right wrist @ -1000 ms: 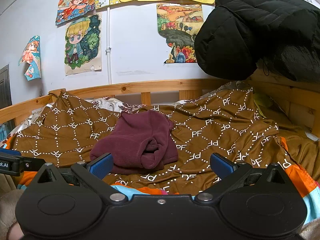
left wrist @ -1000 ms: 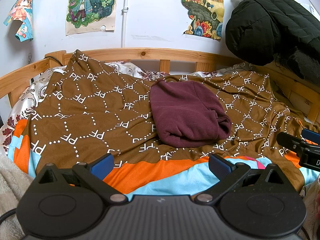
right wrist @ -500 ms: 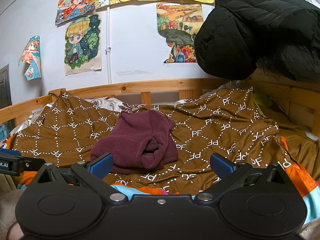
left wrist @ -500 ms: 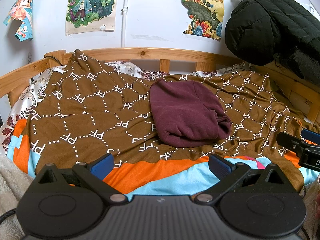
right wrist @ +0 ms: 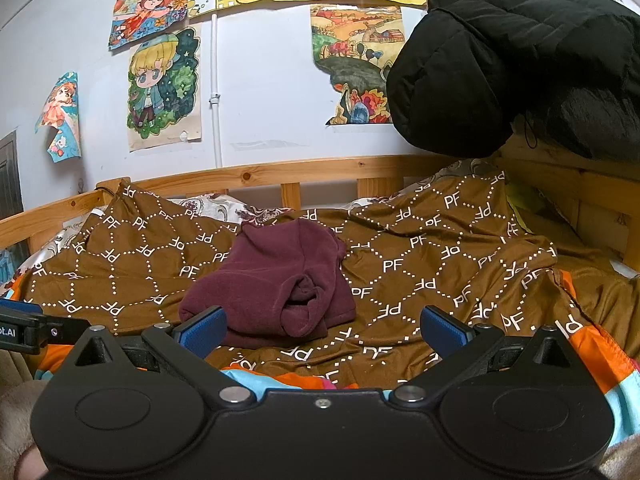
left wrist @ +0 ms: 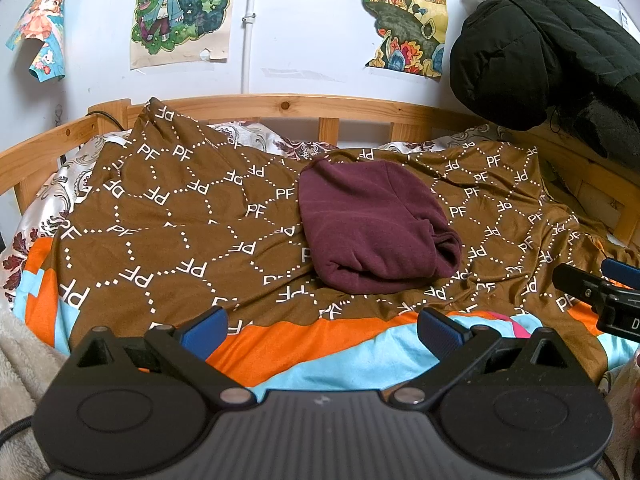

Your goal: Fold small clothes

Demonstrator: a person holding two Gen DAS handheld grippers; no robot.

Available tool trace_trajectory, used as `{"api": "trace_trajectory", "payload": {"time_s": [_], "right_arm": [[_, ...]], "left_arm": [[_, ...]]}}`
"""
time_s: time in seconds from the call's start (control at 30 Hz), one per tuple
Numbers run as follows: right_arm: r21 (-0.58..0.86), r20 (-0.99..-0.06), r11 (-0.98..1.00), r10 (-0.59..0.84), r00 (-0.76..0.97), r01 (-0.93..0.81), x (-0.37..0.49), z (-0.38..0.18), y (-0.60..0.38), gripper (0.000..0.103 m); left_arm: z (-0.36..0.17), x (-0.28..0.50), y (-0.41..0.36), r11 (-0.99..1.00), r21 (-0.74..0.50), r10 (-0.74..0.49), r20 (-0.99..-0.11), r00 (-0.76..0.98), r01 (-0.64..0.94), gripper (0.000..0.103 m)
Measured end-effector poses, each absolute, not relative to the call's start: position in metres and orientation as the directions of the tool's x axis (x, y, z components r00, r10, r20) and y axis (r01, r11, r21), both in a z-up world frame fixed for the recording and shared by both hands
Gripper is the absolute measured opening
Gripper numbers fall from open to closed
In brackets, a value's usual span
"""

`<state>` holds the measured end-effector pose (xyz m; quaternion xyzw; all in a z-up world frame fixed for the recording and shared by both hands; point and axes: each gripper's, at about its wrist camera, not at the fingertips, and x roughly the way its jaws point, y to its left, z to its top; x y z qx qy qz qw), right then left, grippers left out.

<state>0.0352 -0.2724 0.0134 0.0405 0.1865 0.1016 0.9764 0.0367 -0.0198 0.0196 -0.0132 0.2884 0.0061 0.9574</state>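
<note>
A maroon garment (left wrist: 372, 224) lies folded in a compact bundle on the brown patterned bedspread (left wrist: 172, 232), with a rolled edge at its right end. It also shows in the right wrist view (right wrist: 276, 284). My left gripper (left wrist: 322, 326) is open and empty, held back over the orange and blue front edge of the bed. My right gripper (right wrist: 324, 326) is open and empty, just short of the bundle. The right gripper's fingers (left wrist: 600, 292) show at the right edge of the left wrist view. The left gripper's body (right wrist: 32, 326) shows at the left edge of the right wrist view.
A wooden bed rail (left wrist: 288, 104) runs behind the bedspread. A black padded jacket (left wrist: 552, 48) hangs at the upper right over the bed corner. Posters (right wrist: 164, 88) are on the white wall. A beige fleece blanket (left wrist: 20, 360) lies at the near left.
</note>
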Motion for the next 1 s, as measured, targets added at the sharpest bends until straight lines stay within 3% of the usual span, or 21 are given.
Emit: {"api": "trace_trajectory", "payload": {"time_s": [1.0], "right_arm": [[0.118, -0.363, 0.977, 0.208, 0.908, -0.177, 0.0349, 0.0132, -0.2705, 0.102]], "left_arm": [[0.0171, 0.0375, -0.0222, 1.000, 0.011, 0.019, -0.565, 0.825, -0.016, 0.102]]}}
